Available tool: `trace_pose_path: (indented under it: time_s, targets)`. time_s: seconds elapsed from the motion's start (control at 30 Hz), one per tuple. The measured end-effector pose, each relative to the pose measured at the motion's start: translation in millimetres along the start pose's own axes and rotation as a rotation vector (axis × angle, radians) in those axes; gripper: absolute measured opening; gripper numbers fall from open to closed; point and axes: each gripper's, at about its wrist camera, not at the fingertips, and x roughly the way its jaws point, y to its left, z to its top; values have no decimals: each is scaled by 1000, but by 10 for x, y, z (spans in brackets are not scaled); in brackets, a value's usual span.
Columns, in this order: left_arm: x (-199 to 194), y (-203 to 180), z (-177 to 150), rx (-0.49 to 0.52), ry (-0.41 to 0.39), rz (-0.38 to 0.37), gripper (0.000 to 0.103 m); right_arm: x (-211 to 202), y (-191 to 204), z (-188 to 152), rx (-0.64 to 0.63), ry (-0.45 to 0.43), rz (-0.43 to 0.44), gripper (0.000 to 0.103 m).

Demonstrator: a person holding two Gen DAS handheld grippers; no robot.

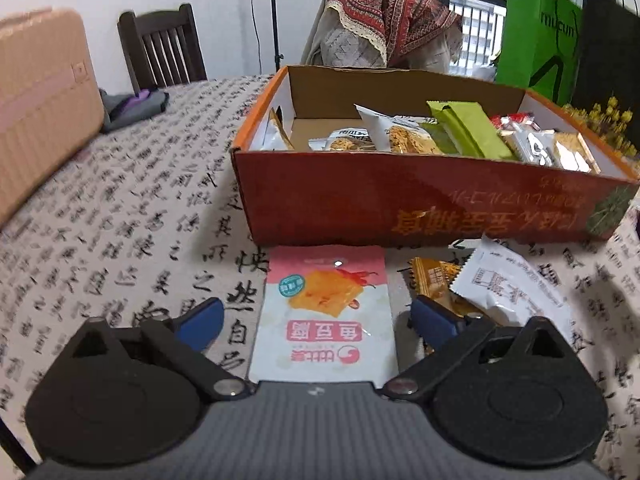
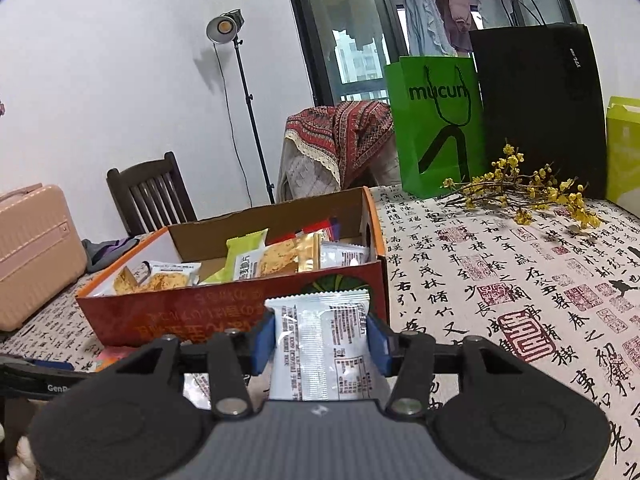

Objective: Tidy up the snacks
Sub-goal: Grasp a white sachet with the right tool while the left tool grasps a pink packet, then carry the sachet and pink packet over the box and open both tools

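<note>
A: On the calligraphy-print tablecloth (image 1: 120, 208), between the spread blue pads of the left gripper (image 1: 316, 320): flat pink-and-white tofu snack pouch (image 1: 326, 312), untouched, long axis running six to twelve, straight along the fingers.

B: Beyond it, at twelve?

A: Open orange cardboard box (image 1: 420, 204), part-filled with packets. At two o'clock, loose on the cloth, a small orange wrapper (image 1: 430, 280) and a white sachet (image 1: 512, 288).

B: And the right gripper (image 2: 320, 338)?

A: Pinching a white printed foil packet (image 2: 316, 340), upright, just short of the box's near wall (image 2: 224, 308). Likely nearer to dropping in.
</note>
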Motion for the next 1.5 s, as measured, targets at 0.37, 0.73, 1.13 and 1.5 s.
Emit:
trace_pose_path:
  time_s: [0.37, 0.73, 1.13, 1.5]
  targets:
    - [-157, 51, -76, -3, -55, -26, 68, -2, 4, -3, 2, -1, 2, 49]
    - [-389, 118, -123, -14, -101, -49, 68, -27, 34, -11, -15, -14, 9, 49]
    - [-824, 134, -38, 1, -218, -127, 68, -173, 183, 88, -65, -61, 18, 49]
    - [-979, -33, 410, -4, -338, -174, 68, -183, 521, 463, -117, -114, 35, 49]
